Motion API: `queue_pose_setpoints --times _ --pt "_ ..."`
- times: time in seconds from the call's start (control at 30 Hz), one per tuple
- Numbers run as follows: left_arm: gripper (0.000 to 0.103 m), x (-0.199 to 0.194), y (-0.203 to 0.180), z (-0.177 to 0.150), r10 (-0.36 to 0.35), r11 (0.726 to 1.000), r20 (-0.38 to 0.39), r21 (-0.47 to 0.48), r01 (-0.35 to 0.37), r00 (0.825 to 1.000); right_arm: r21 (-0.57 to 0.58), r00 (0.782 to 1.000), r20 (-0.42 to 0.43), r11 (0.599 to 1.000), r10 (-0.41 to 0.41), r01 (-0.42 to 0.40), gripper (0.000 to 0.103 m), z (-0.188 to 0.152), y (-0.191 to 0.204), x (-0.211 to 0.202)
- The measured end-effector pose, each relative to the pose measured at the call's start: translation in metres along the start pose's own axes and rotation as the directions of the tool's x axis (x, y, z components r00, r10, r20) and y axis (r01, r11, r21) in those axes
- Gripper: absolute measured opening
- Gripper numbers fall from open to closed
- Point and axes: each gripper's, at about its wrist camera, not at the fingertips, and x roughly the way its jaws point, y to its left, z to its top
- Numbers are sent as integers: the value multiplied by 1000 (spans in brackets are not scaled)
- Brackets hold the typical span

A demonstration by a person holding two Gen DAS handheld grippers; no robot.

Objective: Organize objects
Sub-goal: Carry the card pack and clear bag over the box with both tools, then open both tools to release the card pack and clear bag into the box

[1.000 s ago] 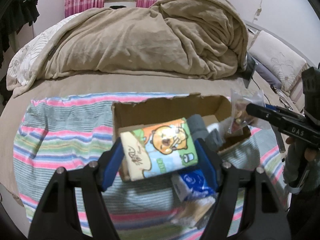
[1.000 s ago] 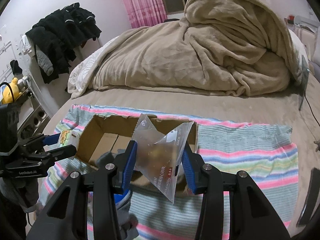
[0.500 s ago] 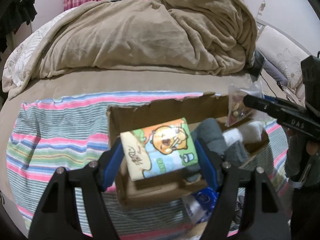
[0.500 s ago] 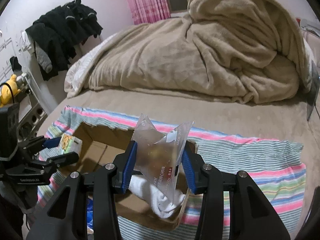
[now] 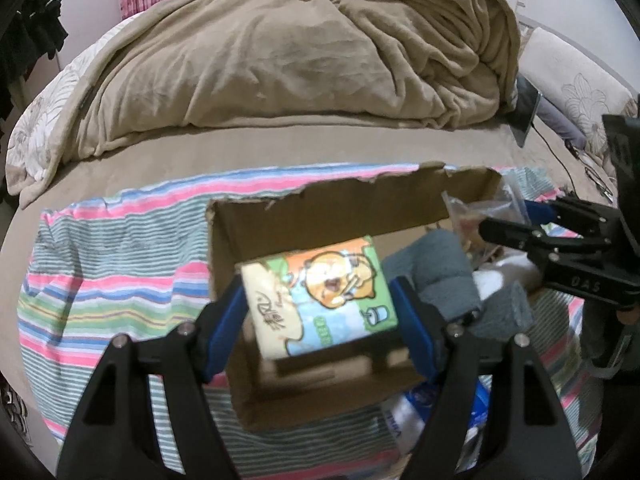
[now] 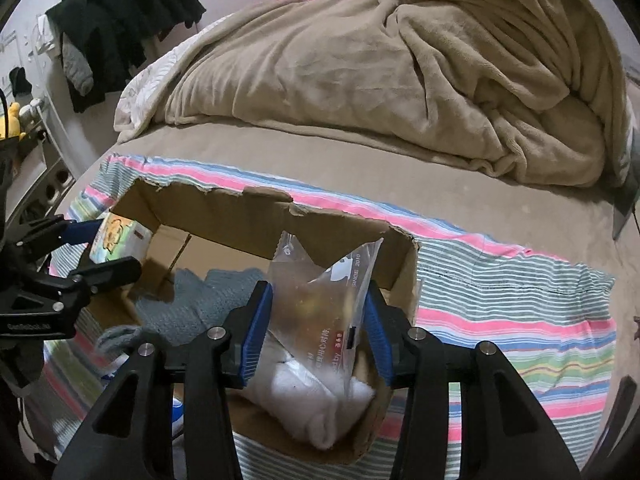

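Note:
An open cardboard box (image 5: 320, 216) lies on a striped cloth on the bed. My left gripper (image 5: 318, 290) hangs over the box's left half. Its blue pads still touch a tissue pack with a cartoon print (image 5: 320, 300) while the jaws are opening. My right gripper (image 6: 318, 292) is over the right half, with a clear plastic bag of snacks (image 6: 320, 280) between its pads; those jaws are opening too. Grey knit socks (image 6: 188, 304) and a white rolled sock (image 6: 316, 396) lie inside the box. Each gripper shows in the other's view: the right gripper (image 5: 520, 224) and the left gripper (image 6: 100, 248).
The striped cloth (image 5: 112, 264) covers the near part of the bed. A heaped beige blanket (image 5: 280, 60) fills the far side. A blue and white packet (image 5: 420, 404) lies in front of the box. Dark clothes (image 6: 120, 20) hang at the left wall.
Both grippers have come forward and down over the box, so the tissue pack and the clear bag now hang lower, inside its opening. The socks in the box have come into view.

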Motion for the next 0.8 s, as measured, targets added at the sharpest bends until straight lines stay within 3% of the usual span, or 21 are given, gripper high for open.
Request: queue_pose_setpoints --times 0.13,0.23,0.8 --pt "82 -3 0 2 5 1000 -3 -7 -5 1000 24 1000 16 999 27 -28 67 0 0 -11" --pt "82 -13 -2 3 11 1000 13 -1 -11 1000 18 999 36 999 31 -32 76 0 4 -23" --pt "83 -76 8 -28 6 999 80 -39 -3 997 19 997 69 1000 23 -25 76 -21 37 -79"
